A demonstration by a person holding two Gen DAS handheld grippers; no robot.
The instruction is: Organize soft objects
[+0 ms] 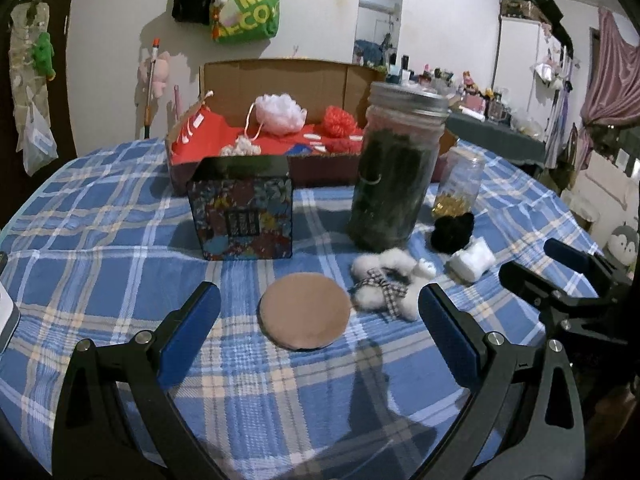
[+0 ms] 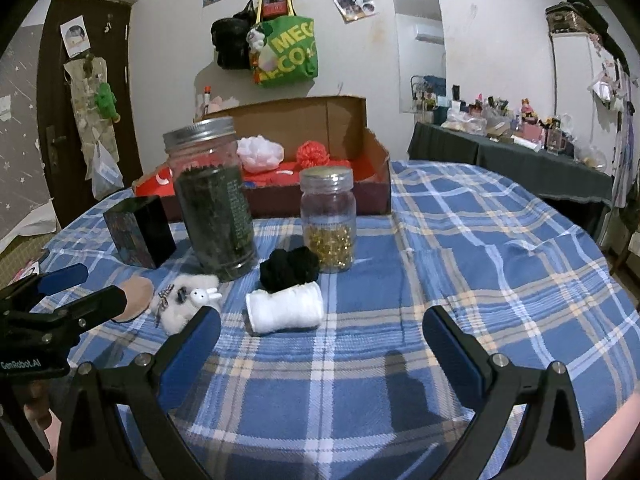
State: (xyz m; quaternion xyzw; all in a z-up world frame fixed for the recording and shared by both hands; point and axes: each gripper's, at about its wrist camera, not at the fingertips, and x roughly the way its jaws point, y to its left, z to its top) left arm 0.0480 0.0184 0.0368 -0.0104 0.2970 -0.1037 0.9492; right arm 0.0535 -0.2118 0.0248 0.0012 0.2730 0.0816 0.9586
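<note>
The left gripper (image 1: 320,320) is spread wide and empty, hovering low over the tan round pad (image 1: 305,311), which lies flat on the plaid tablecloth (image 1: 120,248) between its fingers. The right gripper (image 2: 322,336) is likewise wide open and empty, just short of the white rolled cloth (image 2: 285,309). Both items look light and compressible: pinch the pad across its thin edge, the roll across its middle. A fluffy white plush (image 1: 384,284), touching the pad's right side, and a black scrunchie (image 2: 289,269) lie nearby. The cardboard box (image 1: 280,80) already holds pompoms.
</note>
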